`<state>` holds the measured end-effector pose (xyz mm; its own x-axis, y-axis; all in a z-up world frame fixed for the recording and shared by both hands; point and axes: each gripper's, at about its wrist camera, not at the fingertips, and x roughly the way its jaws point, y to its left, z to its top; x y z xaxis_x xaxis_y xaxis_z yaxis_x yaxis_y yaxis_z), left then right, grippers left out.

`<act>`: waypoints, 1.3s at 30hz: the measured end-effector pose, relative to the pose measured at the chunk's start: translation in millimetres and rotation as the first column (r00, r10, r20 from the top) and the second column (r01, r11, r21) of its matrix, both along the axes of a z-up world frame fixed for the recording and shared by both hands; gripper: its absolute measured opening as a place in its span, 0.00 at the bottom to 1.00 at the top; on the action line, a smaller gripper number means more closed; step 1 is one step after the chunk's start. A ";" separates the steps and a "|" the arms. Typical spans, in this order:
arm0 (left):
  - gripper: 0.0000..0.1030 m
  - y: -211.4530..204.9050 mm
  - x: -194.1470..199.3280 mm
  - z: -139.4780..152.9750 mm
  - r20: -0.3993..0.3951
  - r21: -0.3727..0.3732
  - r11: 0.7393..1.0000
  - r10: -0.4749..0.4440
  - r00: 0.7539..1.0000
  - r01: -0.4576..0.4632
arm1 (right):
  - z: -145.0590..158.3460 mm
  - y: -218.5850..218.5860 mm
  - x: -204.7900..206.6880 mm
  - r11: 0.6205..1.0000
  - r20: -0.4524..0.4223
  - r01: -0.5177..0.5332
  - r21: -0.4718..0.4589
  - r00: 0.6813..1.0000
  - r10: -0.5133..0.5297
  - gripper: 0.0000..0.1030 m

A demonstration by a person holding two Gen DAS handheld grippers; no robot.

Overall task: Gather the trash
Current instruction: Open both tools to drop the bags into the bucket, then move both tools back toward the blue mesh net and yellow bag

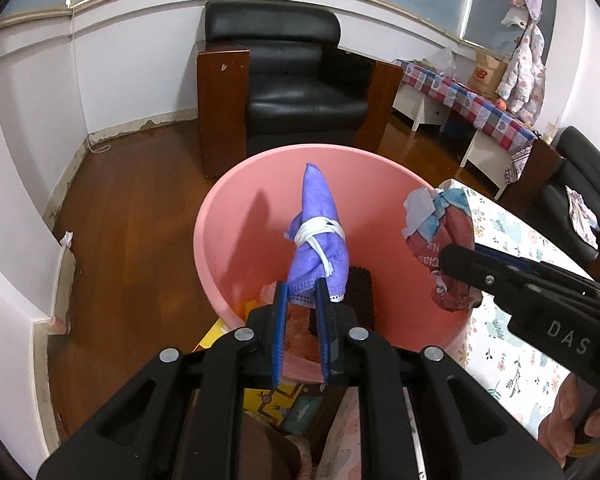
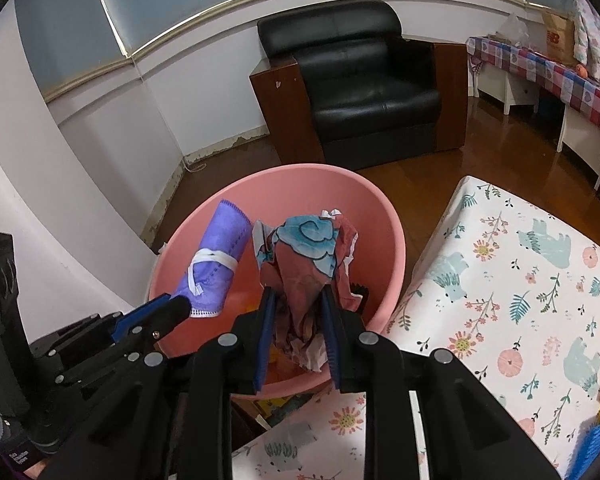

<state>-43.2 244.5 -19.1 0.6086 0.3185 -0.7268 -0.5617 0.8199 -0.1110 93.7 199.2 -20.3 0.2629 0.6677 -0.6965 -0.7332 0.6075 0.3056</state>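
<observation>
A pink bin (image 1: 236,240) stands beside the table; it also shows in the right wrist view (image 2: 380,216). My left gripper (image 1: 302,292) is shut on a rolled purple face mask (image 1: 320,220) tied with its white straps, held over the bin; the mask also shows in the right wrist view (image 2: 220,256). My right gripper (image 2: 298,296) is shut on a crumpled red and blue wrapper (image 2: 308,256), also over the bin; the wrapper shows at the bin's right rim in the left wrist view (image 1: 444,240). Orange and dark scraps lie at the bin's bottom.
A table with a floral cloth (image 2: 520,280) is to the right of the bin. A black armchair (image 1: 300,80) stands behind on the wooden floor. A low bench with a checked cloth (image 1: 472,104) is at the back right. A white wall is at the left.
</observation>
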 end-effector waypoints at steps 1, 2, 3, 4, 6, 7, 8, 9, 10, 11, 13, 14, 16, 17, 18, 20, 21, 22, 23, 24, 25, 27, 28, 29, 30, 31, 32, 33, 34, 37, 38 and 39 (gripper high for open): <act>0.13 1.3 -0.1 -0.6 -0.002 -0.005 1.000 0.007 1.000 -0.007 | -0.4 0.7 0.5 1.000 0.000 0.000 0.004 1.000 0.000 0.22; 0.13 1.8 -0.2 -0.8 -0.003 -0.003 1.000 0.013 1.000 -0.013 | -1.4 1.1 0.6 1.000 0.001 0.000 0.007 1.000 0.000 0.23; 0.13 2.0 -0.7 -0.8 -0.004 -0.001 1.000 0.017 1.000 -0.017 | -1.5 1.3 0.7 1.000 0.002 0.001 0.009 1.000 -0.001 0.23; 0.13 1.8 -0.8 -1.2 -0.005 0.000 1.000 0.017 1.000 -0.017 | -1.9 1.3 0.5 1.000 0.004 0.000 0.009 1.000 0.000 0.23; 0.13 2.2 -0.6 -1.7 -0.008 0.003 1.000 0.017 1.000 -0.017 | -2.2 3.3 0.2 1.000 0.008 -0.002 0.009 1.000 0.002 0.24; 0.13 1.9 -0.2 -1.2 -0.009 0.004 1.000 0.018 1.000 -0.018 | -2.0 4.0 0.2 1.000 0.012 -0.003 0.008 1.000 0.003 0.25; 0.13 2.2 -0.2 -1.3 -0.010 0.000 1.000 0.019 1.000 -0.019 | -1.7 4.6 -0.1 1.000 0.013 -0.004 0.007 1.000 0.003 0.27; 0.16 2.7 -0.2 -1.4 -0.010 -0.005 1.000 0.022 1.000 -0.022 | -1.5 4.7 0.0 1.000 0.015 -0.003 0.008 1.000 0.003 0.29; 0.16 3.8 -0.5 -1.3 -0.008 -0.012 1.000 0.024 1.000 -0.024 | -1.0 4.3 0.0 1.000 0.015 -0.002 0.011 1.000 0.002 0.33; 0.16 3.8 -1.2 -0.9 -0.007 -0.016 1.000 0.025 1.000 -0.025 | -0.8 3.9 -1.6 1.000 0.015 -0.002 0.015 1.000 0.001 0.39; 0.16 6.0 -2.8 -1.2 -0.006 -0.021 0.999 0.026 1.000 -0.026 | 0.3 2.2 -2.2 1.000 0.015 -0.001 0.021 1.000 0.000 0.43; 0.16 6.8 -3.3 -0.8 -0.003 -0.026 0.999 0.026 1.000 -0.026 | 0.7 1.1 -2.2 1.000 0.015 0.000 0.023 1.000 0.000 0.43; 0.16 7.1 -4.3 0.2 0.001 -0.031 0.999 0.027 1.000 -0.027 | 1.8 -2.0 -2.5 1.000 0.013 0.001 0.027 1.000 -0.002 0.43; 0.16 6.0 -4.8 1.4 0.006 -0.035 0.999 0.025 1.000 -0.025 | 2.4 -4.3 -2.7 1.000 0.013 0.002 0.028 1.000 -0.002 0.43; 0.16 5.1 -5.5 2.5 0.011 -0.038 0.999 0.020 1.000 -0.020 | 3.3 -7.0 -3.5 1.000 0.015 0.005 0.029 1.000 -0.005 0.43; 0.16 3.8 -6.0 5.7 0.024 -0.044 0.999 0.008 1.000 -0.007 | 5.4 -14.0 -5.6 1.000 0.018 0.010 0.029 1.000 -0.010 0.43; 0.16 3.0 -6.8 7.1 0.033 -0.047 0.999 0.002 0.999 0.000 | 6.7 -19.6 -7.6 0.999 0.023 0.017 0.029 1.000 -0.018 0.43; 0.16 0.9 -6.7 9.5 0.043 -0.048 0.999 -0.011 0.999 0.013 | 7.9 -26.6 -9.8 0.999 0.029 0.026 0.028 0.999 -0.027 0.43; 0.16 -0.4 -6.5 11.0 0.048 -0.047 0.999 -0.021 0.999 0.023 | 8.6 -32.3 -12.8 0.999 0.033 0.034 0.025 0.999 -0.035 0.43; 0.16 -2.6 -6.1 12.8 0.055 -0.045 0.998 -0.034 0.998 0.036 | 9.0 -38.3 -14.9 0.999 0.038 0.044 0.019 0.998 -0.044 0.43; 0.16 -5.3 -5.4 14.2 0.060 -0.042 0.998 -0.047 0.997 0.050 | 9.3 -48.5 -17.2 0.998 0.046 0.058 0.011 0.997 -0.059 0.43; 0.16 -12.8 -2.6 17.0 0.068 -0.039 0.995 -0.086 0.994 0.088 | 9.4 -65.4 -20.5 0.996 0.055 0.086 -0.002 0.995 -0.085 0.43; 0.16 -18.4 0.0 18.7 0.072 -0.040 0.993 -0.112 0.991 0.115 | 9.4 -72.8 -21.2 0.995 0.056 0.098 -0.008 0.994 -0.097 0.43; 0.16 -23.9 2.8 19.8 0.076 -0.041 0.990 -0.133 0.988 0.136 | 8.9 -84.5 -22.0 0.993 0.055 0.119 -0.017 0.992 -0.118 0.43; 0.16 -29.3 5.3 20.6 0.078 -0.041 0.988 -0.148 0.986 0.151 | 8.1 -95.8 -22.7 0.990 0.052 0.139 -0.022 0.989 -0.138 0.43; 0.16 -36.5 8.5 22.0 0.080 -0.037 0.984 -0.173 0.982 0.176 | 7.6 -103.5 -22.8 0.988 0.048 0.153 -0.027 0.987 -0.152 0.43; 0.16 -41.8 11.3 22.8 0.081 -0.035 0.981 -0.188 0.979 0.191 | 6.1 -115.8 -23.1 0.984 0.045 0.174 -0.034 0.984 -0.172 0.43; 0.16 -48.8 14.7 23.6 0.082 -0.033 0.977 -0.208 0.975 0.211 | 4.6 -129.1 -23.9 0.979 0.043 0.198 -0.041 0.980 -0.196 0.43; 0.16 -56.4 18.3 24.5 0.082 -0.033 0.971 -0.235 0.968 0.238 | 2.8 -141.4 -24.3 0.974 0.039 0.222 -0.048 0.975 -0.220 0.43; 0.16 -73.8 26.7 25.7 0.082 -0.031 0.954 -0.295 0.952 0.298 | -4.2 -178.6 -25.7 0.956 0.014 0.287 -0.052 0.958 -0.287 0.43; 0.16 -81.5 30.2 26.0 0.083 -0.030 0.945 -0.322 0.943 0.325 | -6.3 -188.1 -26.0 0.951 0.009 0.304 -0.055 0.953 -0.304 0.43; 0.16 -88.8 33.6 26.1 0.083 -0.029 0.937 -0.345 0.935 0.348 | -8.3 -199.0 -26.7 0.944 0.003 0.324 -0.056 0.946 -0.325 0.43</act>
